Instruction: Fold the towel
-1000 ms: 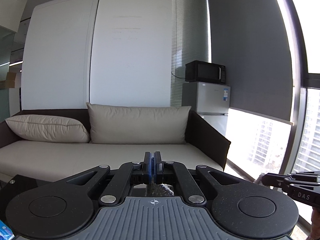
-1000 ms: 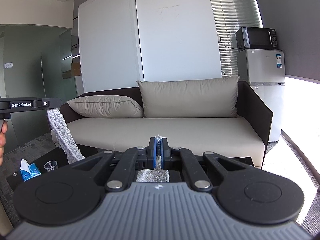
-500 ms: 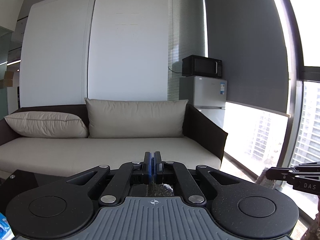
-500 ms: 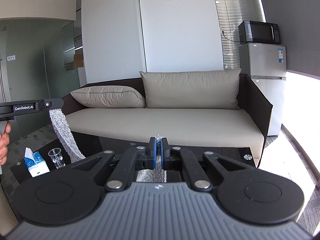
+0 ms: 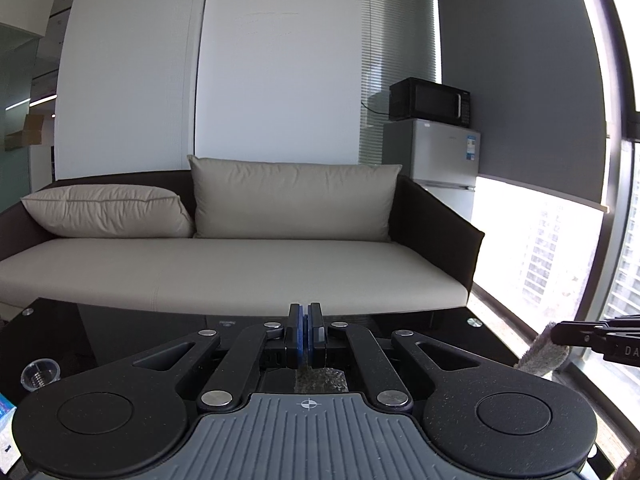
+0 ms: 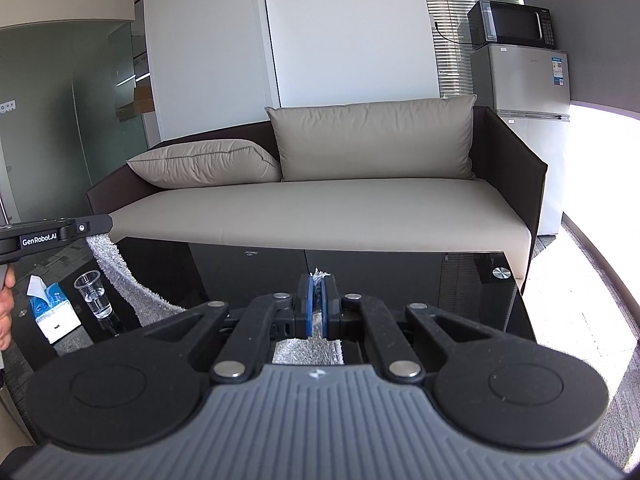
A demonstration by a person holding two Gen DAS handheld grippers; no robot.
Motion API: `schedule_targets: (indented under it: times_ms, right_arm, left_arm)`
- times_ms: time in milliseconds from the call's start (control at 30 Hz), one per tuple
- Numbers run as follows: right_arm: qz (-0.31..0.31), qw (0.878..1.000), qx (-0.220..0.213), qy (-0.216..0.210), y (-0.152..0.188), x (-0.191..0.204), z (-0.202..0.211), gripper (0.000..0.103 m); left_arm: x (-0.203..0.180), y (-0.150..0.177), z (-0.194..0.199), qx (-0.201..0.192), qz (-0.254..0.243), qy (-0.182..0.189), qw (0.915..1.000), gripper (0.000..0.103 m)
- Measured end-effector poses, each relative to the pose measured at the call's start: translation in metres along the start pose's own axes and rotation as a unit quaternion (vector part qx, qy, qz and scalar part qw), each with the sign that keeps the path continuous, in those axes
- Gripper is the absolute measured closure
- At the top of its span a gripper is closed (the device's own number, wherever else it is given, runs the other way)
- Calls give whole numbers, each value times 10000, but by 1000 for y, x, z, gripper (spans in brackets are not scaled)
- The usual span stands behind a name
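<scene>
A grey fluffy towel [image 6: 120, 276] hangs between my two grippers above a black glass table [image 6: 472, 300]. My left gripper [image 5: 306, 320] is shut on one corner; towel cloth [image 5: 320, 380] shows just below its pads. My right gripper [image 6: 318, 300] is shut on another corner, whose fringe pokes out above the blue pads. In the right wrist view the left gripper [image 6: 106, 222] enters from the left with the towel drooping from it. In the left wrist view the right gripper [image 5: 556, 330] enters from the right with towel [image 5: 540, 354] under it.
A beige sofa [image 6: 320, 212] with two cushions stands behind the table. A clear plastic cup [image 6: 94, 294] and a tissue pack [image 6: 52, 312] sit on the table's left part. A fridge [image 6: 520, 96] with a microwave stands at the right, by the window.
Both grippers have moved lower and tilted down, so the table top now shows in both views. The towel still hangs between them, both still shut on it.
</scene>
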State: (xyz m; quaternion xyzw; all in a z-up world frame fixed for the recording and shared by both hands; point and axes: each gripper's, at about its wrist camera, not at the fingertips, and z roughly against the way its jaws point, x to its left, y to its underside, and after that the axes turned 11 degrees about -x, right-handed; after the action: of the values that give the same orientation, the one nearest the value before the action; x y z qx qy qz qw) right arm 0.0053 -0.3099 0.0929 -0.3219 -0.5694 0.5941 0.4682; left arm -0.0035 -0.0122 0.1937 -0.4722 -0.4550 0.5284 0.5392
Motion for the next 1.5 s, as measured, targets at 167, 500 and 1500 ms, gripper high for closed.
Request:
schedule_targets:
  times_ms: [167, 500, 1500]
  right_arm:
    - [63, 9999, 129, 6, 15, 0, -35, 99]
    - [-22, 9992, 383, 84, 39, -8, -92, 99]
    - [19, 9957, 866, 324, 99, -32, -202, 99]
  left_arm:
    - [13, 10, -24, 132, 57, -39, 9999, 101]
    - [31, 42, -77, 459, 126, -108, 9988, 101]
    - [57, 119, -176, 1068, 209, -294, 9936, 101]
